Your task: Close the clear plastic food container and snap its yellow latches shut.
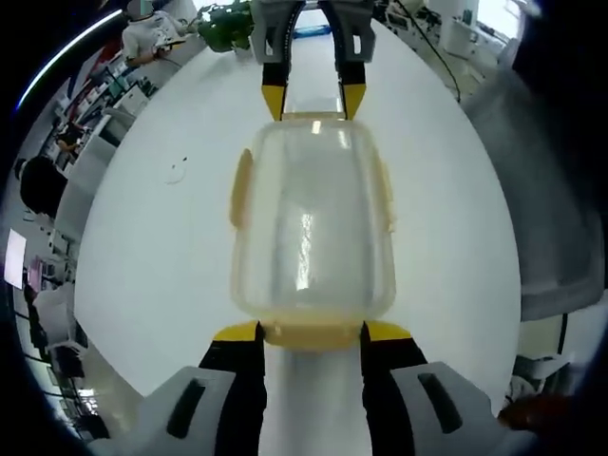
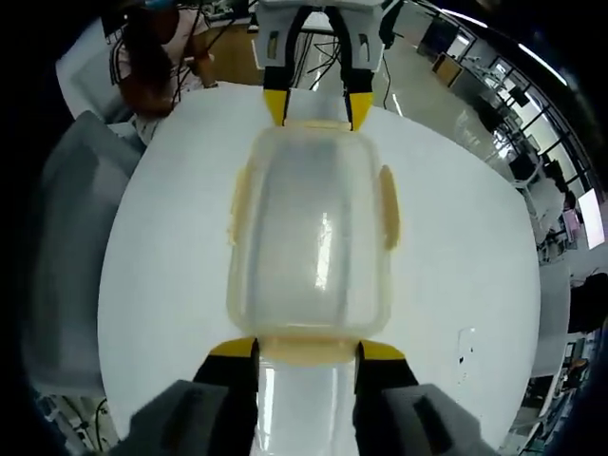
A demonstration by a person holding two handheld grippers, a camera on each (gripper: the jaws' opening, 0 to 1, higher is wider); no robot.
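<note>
My left gripper [image 1: 312, 332] has its two yellow-tipped fingers [image 1: 237, 332] set wide apart. The near end of the clear box [image 1: 312, 228] sits right between the tips. A yellow latch [image 1: 309, 334] on that end lies in the gap. I cannot tell if the fingers squeeze it or just stand beside it.

My right gripper [image 2: 306, 350] looks the same from the other side. Its fingers [image 2: 233, 348] are spread wide too, and the yellow latch [image 2: 306, 350] on its end of the clear box [image 2: 309, 247] lies between the tips. Again, I cannot tell if they press on it.

In the left gripper view I see the right gripper [image 1: 313, 100] at the far end of the box, with its yellow tips by the far corners. In the right gripper view the left gripper [image 2: 316, 106] stands at the far end in the same way.

The box has its clear lid on top. It has yellow latches [image 1: 241, 188] on its long sides too, and they sit close to the walls. The box rests in the middle of a round white desk [image 1: 152, 247].

Past the desk I see a person [image 2: 157, 57] sitting at the edge, and more tables and gear in a big room.
</note>
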